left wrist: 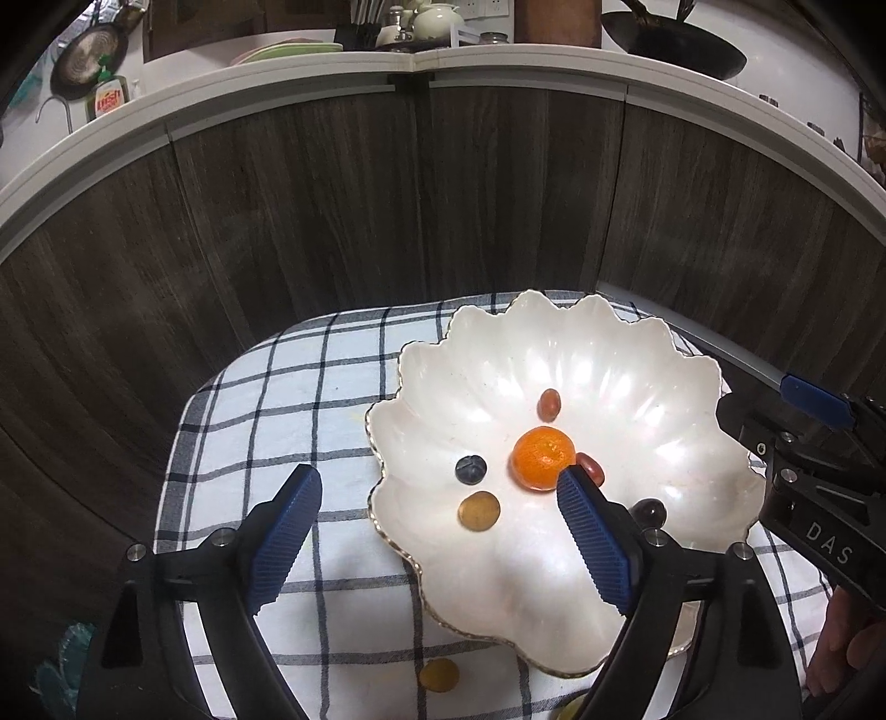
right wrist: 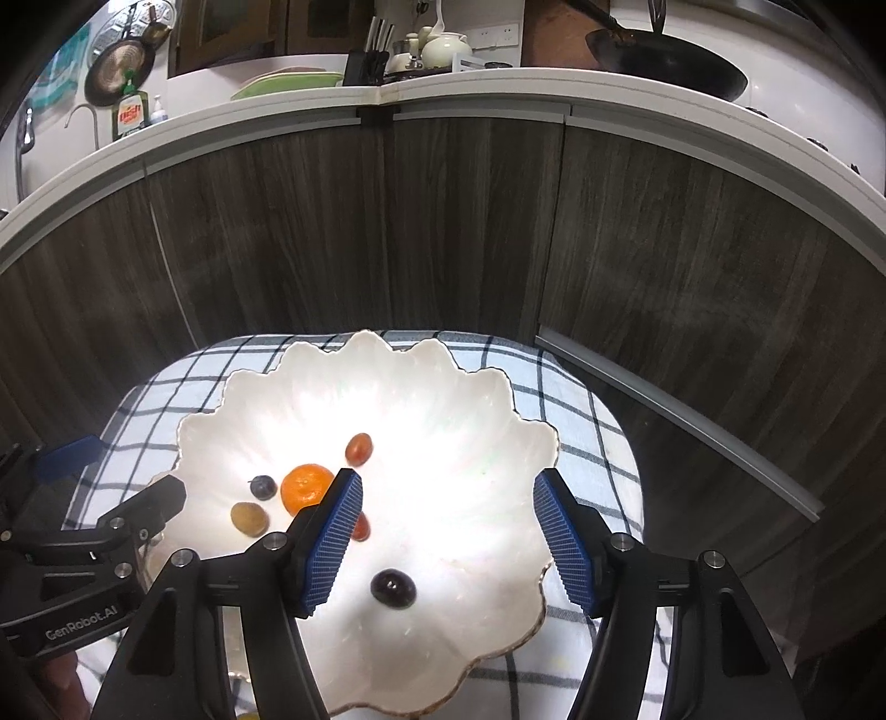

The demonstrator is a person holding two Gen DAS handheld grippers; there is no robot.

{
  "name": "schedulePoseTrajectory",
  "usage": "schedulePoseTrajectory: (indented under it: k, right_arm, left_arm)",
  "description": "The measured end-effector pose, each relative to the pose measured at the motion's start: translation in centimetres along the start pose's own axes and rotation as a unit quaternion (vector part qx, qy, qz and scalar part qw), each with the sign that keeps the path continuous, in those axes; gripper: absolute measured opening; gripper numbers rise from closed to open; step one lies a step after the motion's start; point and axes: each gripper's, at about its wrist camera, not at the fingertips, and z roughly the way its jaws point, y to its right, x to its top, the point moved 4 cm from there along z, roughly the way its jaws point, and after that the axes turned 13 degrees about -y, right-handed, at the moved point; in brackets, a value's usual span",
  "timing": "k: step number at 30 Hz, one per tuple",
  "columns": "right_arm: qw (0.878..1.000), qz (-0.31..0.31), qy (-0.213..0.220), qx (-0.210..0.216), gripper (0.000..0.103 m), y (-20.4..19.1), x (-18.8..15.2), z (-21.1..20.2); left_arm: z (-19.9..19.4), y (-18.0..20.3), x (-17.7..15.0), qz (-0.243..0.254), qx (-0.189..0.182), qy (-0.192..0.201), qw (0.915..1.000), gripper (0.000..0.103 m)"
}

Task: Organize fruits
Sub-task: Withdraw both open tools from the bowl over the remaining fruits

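A white shell-shaped plate holds a mandarin, a blueberry, a yellow-brown grape, two red grapes and a dark grape. My left gripper hangs open over the plate's left rim, its right finger just in front of the mandarin, gripping nothing. My right gripper is open above the plate's middle, with the dark grape lying free below its fingers. Another yellow fruit lies on the cloth in front of the plate.
The plate rests on a blue-checked cloth. Dark wood cabinet fronts stand close behind it, under a white counter edge carrying a wok, dishes and a soap bottle. A person's hand shows at the lower right.
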Motion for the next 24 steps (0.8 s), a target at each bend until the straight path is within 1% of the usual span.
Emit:
schedulePoseTrajectory:
  k: [3,8,15,24]
  right_arm:
    - [1.0,0.002,0.002,-0.001,0.071,-0.2,-0.2,-0.3]
    - [1.0,0.006,0.002,0.0,0.071,-0.4,-0.6,-0.8]
    - [1.0,0.004,0.007,0.004,0.071,-1.3,-1.1,-2.0]
    - [1.0,-0.006,0.017,0.006,0.071,-3.0,-1.9,-3.7]
  left_arm:
    - [-0.4,-0.2,-0.2,0.001,0.0,0.003,1.0,0.089]
    - [-1.2,-0.9,-0.7,-0.002,0.002,0.008,1.0,0.091]
    - [-2.2,-1.9,-1.4,-0.007,0.0,0.014,0.9999,0.091]
    - [-3.9,-2.9,-2.4,-0.008,0.007,0.028,0.9995,0.091]
